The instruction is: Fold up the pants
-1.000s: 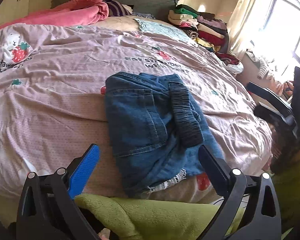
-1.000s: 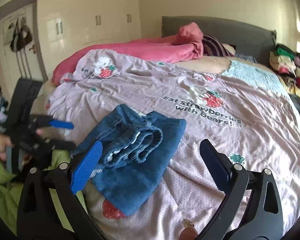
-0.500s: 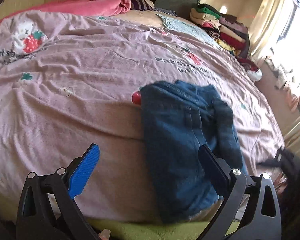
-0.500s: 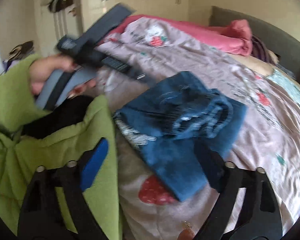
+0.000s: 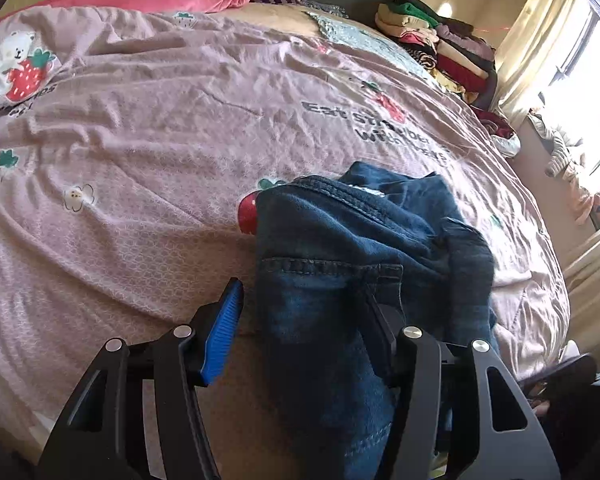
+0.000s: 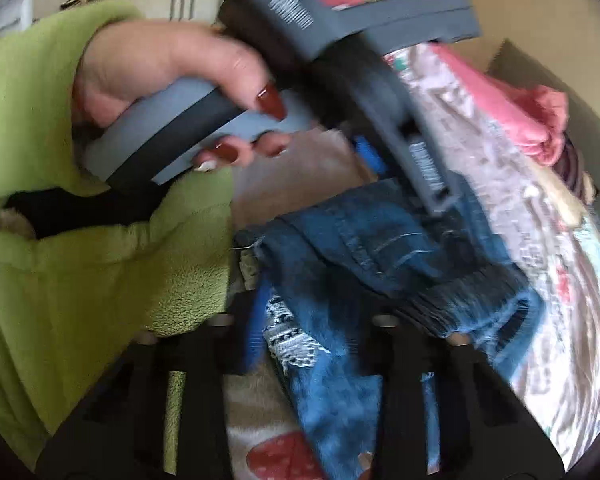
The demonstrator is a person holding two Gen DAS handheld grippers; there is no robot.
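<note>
1. Lying bunched at the near edge of the bed, the denim pants (image 5: 352, 264) rest on the pink strawberry-print bedspread (image 5: 148, 128), one part hanging over the edge toward the person
2. The left claw (image 5: 300, 312) has just been closing, with the pants' left side between its blue pad and black finger; the pads do not look pressed on the cloth yet, so it reads as part-open, probably placed to take that side for spreading
3. The right claw (image 6: 312, 340) has just been closing and looks closed on the pants' near end, where a white patterned trim (image 6: 288, 336) shows; the picture is blurred, so the exact hold is unclear
4. The person's left hand (image 6: 172, 76), in a green fleece sleeve (image 6: 80, 264), holds the left claw's grey handle above the pants
5. Taking both near sides likely serves to lift and shake the pants flat; the folding proper is not yet begun
6. A stack of folded clothes (image 5: 436, 44) sits at the far side of the bed
</note>
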